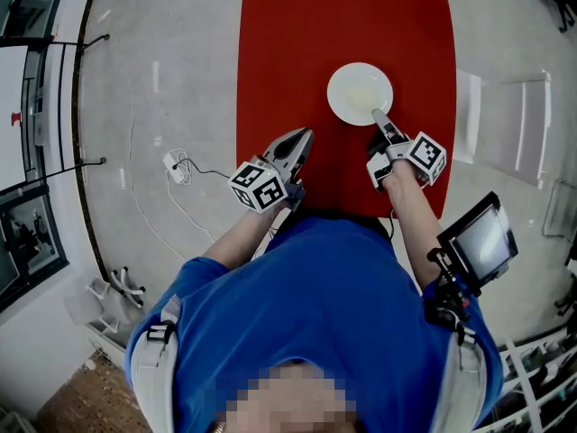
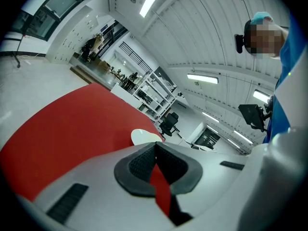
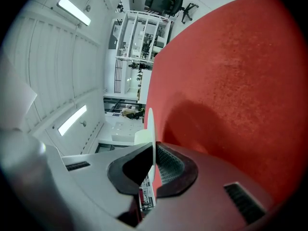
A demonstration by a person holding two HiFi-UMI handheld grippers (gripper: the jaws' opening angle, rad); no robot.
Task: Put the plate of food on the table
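A round white plate (image 1: pixel 359 94) with a pale yellowish patch in its middle is over the long red table (image 1: pixel 297 52). My right gripper (image 1: pixel 380 118) is shut on the plate's near rim. In the right gripper view the plate (image 3: pixel 150 121) shows edge-on, pinched between the dark pads of the right gripper (image 3: pixel 154 148), with its shadow on the red table (image 3: pixel 231 81). My left gripper (image 1: pixel 302 140) is over the table's near edge, left of the plate and apart from it. In its own view the left gripper (image 2: pixel 155 146) is shut on nothing, and the plate (image 2: pixel 144 136) shows beyond it.
Grey floor lies on both sides of the table. A white plug with its cable (image 1: pixel 176 165) lies on the floor at the left. A small monitor (image 1: pixel 482 240) hangs at the person's right side. A clear box-like stand (image 1: pixel 505 120) is right of the table.
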